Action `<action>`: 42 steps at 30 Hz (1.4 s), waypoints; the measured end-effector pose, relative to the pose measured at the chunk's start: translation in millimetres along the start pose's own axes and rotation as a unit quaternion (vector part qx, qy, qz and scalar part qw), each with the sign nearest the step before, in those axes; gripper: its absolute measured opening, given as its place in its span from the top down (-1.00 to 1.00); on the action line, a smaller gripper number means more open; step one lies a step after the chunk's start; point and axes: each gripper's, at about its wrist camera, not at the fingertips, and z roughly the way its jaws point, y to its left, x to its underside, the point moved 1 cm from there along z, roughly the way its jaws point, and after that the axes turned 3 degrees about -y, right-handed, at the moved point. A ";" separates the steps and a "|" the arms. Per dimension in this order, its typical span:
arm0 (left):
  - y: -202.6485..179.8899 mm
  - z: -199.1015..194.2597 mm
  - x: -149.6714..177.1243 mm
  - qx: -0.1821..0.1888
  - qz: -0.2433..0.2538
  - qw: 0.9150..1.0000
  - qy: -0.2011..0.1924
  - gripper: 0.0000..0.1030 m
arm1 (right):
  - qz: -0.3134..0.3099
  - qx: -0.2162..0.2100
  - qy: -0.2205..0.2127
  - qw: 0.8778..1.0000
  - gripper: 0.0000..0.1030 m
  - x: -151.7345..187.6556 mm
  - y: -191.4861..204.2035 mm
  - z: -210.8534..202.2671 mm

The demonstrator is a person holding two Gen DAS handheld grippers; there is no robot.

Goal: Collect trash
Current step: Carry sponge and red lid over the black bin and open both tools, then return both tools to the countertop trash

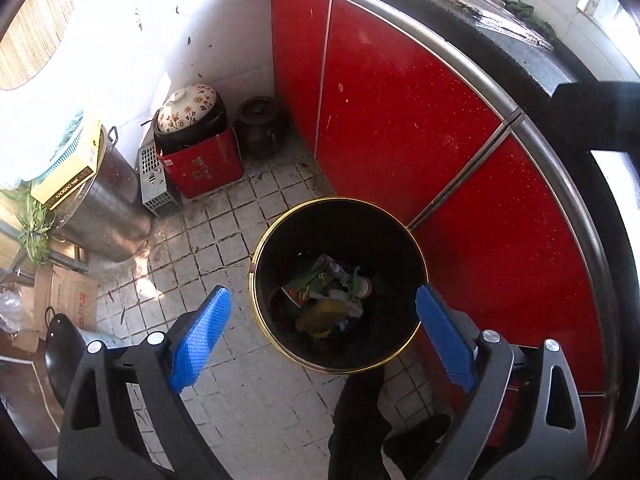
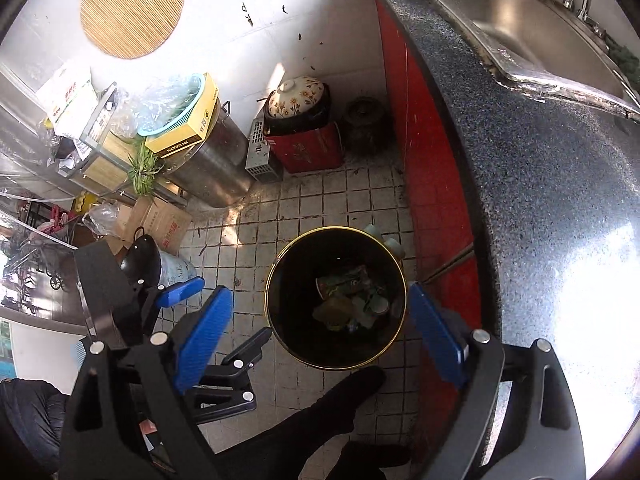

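Above the black bin [image 1: 338,280] by the red cabinets [image 1: 400,120], both my left gripper [image 1: 324,332] and right gripper [image 2: 320,328] gape empty, trash [image 1: 332,292] lying inside, so I'd lift straight up, clear of the rim.

Both the left gripper [image 1: 324,312] and the right gripper [image 2: 316,316] share one build, with textured blue pads on their fingers [image 1: 200,340], black angular arms with triangular cut-outs and round silver pivot screws, while the person's leg [image 2: 320,420] wears black trousers.
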 end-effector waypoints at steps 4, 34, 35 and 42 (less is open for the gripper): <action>-12.4 -24.7 -8.3 -0.015 0.017 1.000 -0.012 -0.79 | 0.011 -0.002 -0.025 1.000 -0.68 6.9 -6.4 -36.6; -494.0 -218.6 19.9 0.273 0.387 0.880 -0.036 -0.85 | 0.414 0.350 -0.242 0.805 -0.77 413.1 -222.0 -443.9; -497.6 -220.1 22.4 0.272 0.396 0.876 -0.039 -0.85 | 0.418 0.351 -0.242 0.802 -0.77 418.9 -224.0 -444.6; -516.5 -215.3 22.4 0.262 0.421 0.867 -0.040 -0.85 | 0.424 0.348 -0.245 0.799 -0.77 430.9 -240.5 -446.9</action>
